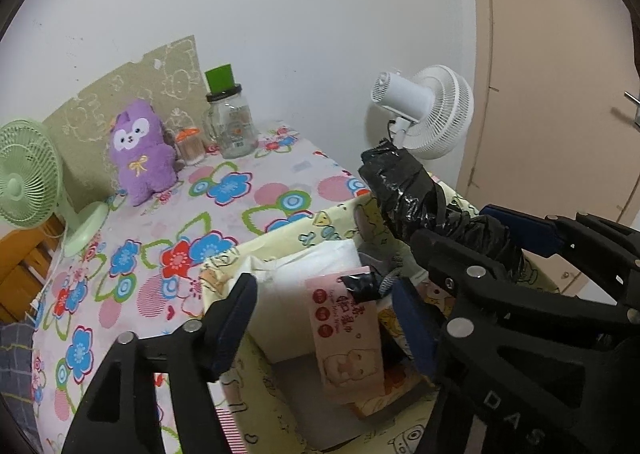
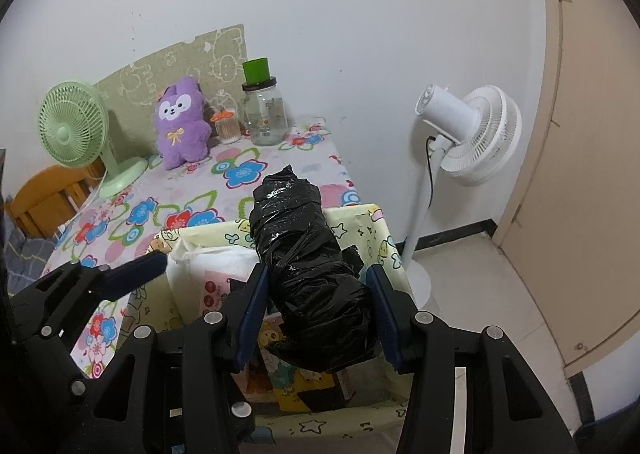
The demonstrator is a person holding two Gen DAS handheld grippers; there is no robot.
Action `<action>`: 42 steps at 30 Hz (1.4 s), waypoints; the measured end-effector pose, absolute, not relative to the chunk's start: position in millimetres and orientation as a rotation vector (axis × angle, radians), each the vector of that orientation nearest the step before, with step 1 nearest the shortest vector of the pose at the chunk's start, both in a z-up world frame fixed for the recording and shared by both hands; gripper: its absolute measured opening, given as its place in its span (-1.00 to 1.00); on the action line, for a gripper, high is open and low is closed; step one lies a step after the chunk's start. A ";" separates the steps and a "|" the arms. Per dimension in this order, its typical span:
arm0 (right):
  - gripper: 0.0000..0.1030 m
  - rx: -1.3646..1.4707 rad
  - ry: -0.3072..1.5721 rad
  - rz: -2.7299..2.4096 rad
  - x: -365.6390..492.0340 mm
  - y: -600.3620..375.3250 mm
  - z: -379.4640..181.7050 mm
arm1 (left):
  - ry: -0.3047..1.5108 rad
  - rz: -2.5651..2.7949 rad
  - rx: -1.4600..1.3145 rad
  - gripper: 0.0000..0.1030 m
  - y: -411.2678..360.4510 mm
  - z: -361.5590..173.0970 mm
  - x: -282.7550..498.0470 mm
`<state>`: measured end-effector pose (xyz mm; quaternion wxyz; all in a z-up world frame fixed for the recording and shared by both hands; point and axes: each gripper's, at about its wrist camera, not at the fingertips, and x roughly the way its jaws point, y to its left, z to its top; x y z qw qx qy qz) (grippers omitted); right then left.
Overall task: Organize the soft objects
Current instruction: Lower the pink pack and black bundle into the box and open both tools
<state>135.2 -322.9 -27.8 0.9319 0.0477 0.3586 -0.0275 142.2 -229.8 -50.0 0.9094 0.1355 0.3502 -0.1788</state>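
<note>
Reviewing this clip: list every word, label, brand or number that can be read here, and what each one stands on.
"DAS": raised letters on the right gripper body, seen in the left wrist view; further letters are cut off.
Pink wipes pack in the yellow basket: printed characters, too blurred to read.
Glass jar: label too small to read.

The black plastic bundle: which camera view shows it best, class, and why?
The right wrist view: the black plastic bundle lies whole along the middle, between the right gripper's fingers, above the yellow box. The left wrist view shows it only from the side, partly hidden behind that gripper.
</note>
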 end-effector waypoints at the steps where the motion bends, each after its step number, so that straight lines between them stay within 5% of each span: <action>1: 0.03 0.103 0.734 -0.051 135.5 -323.3 -28.3 | 0.719 -0.360 0.284 0.62 -229.1 -50.3 142.7; 10: 0.10 0.103 0.742 -0.006 141.5 -314.4 -36.2 | 0.747 -0.331 0.312 0.73 -221.0 -54.6 140.1; 17: 0.61 0.134 0.767 0.015 145.8 -307.0 -42.4 | 0.751 -0.327 0.289 0.90 -209.9 -54.0 139.5; 42: 0.70 0.130 0.749 0.015 115.3 -269.6 -36.0 | 0.709 -0.300 0.254 0.99 -165.5 -46.2 110.2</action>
